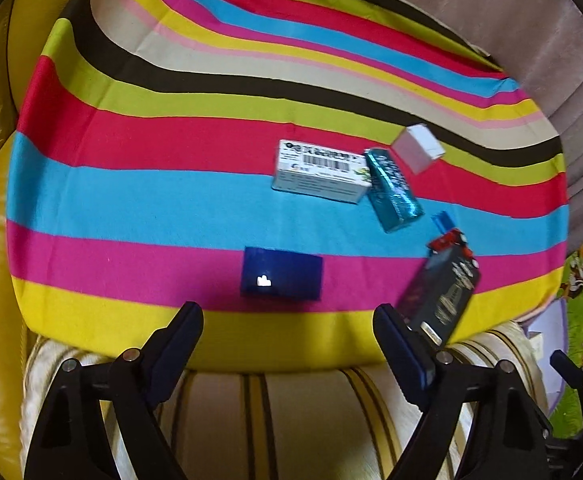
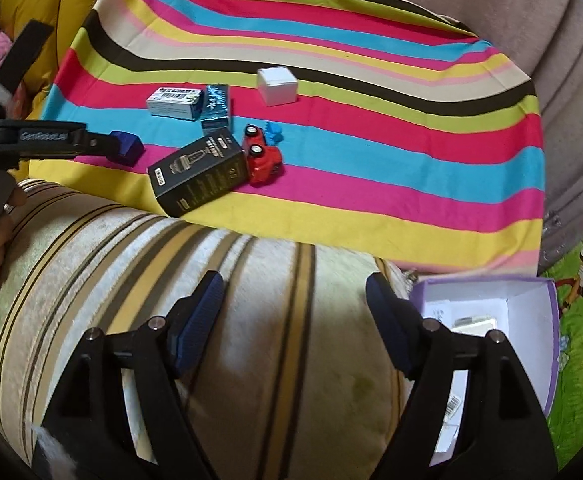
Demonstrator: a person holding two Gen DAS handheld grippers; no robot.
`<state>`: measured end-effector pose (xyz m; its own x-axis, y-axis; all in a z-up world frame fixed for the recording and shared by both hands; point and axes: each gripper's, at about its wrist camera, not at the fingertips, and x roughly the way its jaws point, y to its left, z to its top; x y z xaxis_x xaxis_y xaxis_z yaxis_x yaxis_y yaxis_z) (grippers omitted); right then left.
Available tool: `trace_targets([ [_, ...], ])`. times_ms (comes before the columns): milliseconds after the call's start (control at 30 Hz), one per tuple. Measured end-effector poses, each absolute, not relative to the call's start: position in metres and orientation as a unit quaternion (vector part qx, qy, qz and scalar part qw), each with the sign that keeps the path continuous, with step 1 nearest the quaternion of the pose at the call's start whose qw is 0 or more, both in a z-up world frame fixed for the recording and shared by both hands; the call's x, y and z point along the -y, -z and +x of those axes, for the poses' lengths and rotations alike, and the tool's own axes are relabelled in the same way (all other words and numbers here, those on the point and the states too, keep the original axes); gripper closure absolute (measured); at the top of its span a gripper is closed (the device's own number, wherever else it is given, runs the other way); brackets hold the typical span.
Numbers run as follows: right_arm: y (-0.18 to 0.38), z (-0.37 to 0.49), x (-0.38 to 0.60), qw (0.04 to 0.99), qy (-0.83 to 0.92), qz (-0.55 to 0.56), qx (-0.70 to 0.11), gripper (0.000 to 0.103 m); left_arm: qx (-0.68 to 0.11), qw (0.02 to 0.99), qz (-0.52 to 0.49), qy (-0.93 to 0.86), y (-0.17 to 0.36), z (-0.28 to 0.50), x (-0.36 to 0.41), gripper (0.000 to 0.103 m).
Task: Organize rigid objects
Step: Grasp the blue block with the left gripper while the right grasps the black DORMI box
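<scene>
Nearby, the dark blue box [image 1: 282,279] sits apart, room all round.

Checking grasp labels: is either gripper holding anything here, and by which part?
Nothing is held. The left gripper is open above the dark blue box, not touching it. The right gripper is open over the striped cushion, empty.

Bright, saturated daylight, slight motion blur, strong fisheye bending with dark vignetted corners.
</scene>
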<state>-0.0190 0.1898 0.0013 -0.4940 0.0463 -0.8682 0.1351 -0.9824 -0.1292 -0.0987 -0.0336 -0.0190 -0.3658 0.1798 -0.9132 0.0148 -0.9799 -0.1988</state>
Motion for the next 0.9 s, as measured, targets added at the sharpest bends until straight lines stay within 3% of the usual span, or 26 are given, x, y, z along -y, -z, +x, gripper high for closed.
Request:
trace_targets([
  [200, 0.001, -0.035, -0.178, 0.051, 0.856, 0.506, -0.096, 0.023, 0.072, 0.04, -0.572, -0.816, 0.029, -0.111, 0.032, 0.019],
  [433, 0.007, -0.058, -0.165, 0.078, 0.85, 0.51, -0.105, 0.019, 0.053, 0.038, -0.59, -0.805, 0.042, -0.123, 0.026, 0.04],
  [900, 0.021, -0.091, -0.134, 0.13, 0.84, 0.502, -0.159, 0.019, 0.051, 0.043, -0.575, -0.815, 0.044, -0.122, 0.026, 0.051],
])
